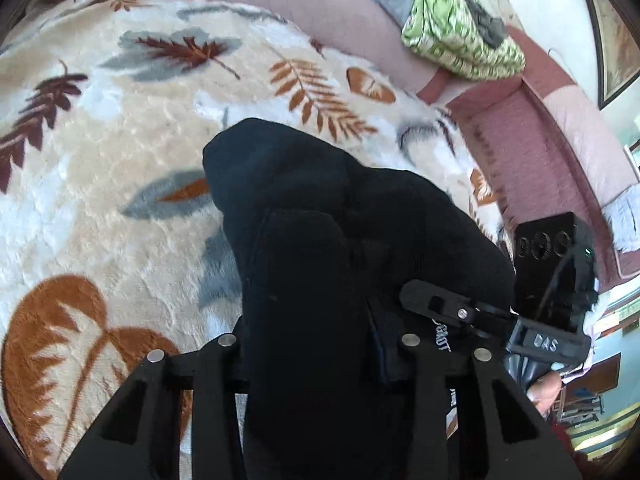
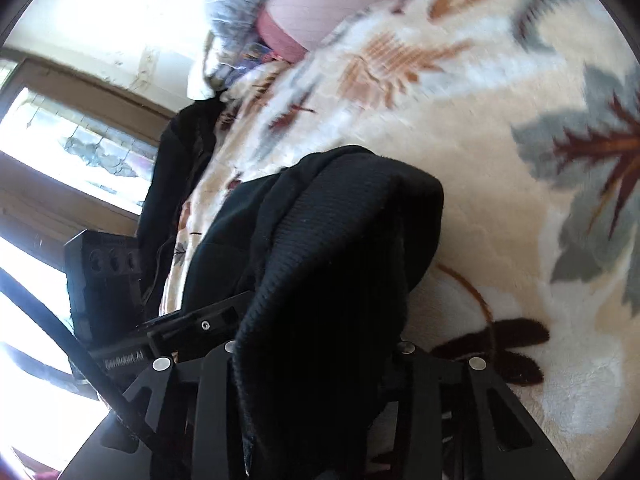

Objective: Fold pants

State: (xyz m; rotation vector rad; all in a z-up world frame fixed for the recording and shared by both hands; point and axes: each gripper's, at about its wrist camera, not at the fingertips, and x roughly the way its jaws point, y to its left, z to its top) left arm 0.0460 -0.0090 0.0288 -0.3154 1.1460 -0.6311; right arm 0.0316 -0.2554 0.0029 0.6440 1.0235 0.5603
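Your left gripper (image 1: 316, 344) is clamped on a thick bunch of the black pants (image 1: 320, 240), the fabric rising out from between its fingers and mounding up over the leaf-print blanket (image 1: 100, 140) below. The dark cloth hides the fingertips themselves (only the linkage arms and their silver pins show at the bottom of the left wrist view). Just to the right in that view, your right gripper (image 1: 532, 332) comes in from the side, its black body and finger reaching to the same bundle of cloth.

From the right wrist view, your right gripper (image 2: 320, 360) likewise holds a fold of the pants (image 2: 340, 248), here showing a ribbed knit edge that drapes over and between its fingers. The garment hangs off the blanket (image 2: 500, 140), gathered between the two tools rather than lying flat. Your left gripper (image 2: 132, 320) appears at the left of this view, close beside the cloth.

At the far edge of the bed in the left wrist view lie a pink quilt (image 1: 304, 12) and a crumpled green patterned cloth (image 1: 460, 36). A bright window (image 2: 80, 152) fills the left of the right wrist view.
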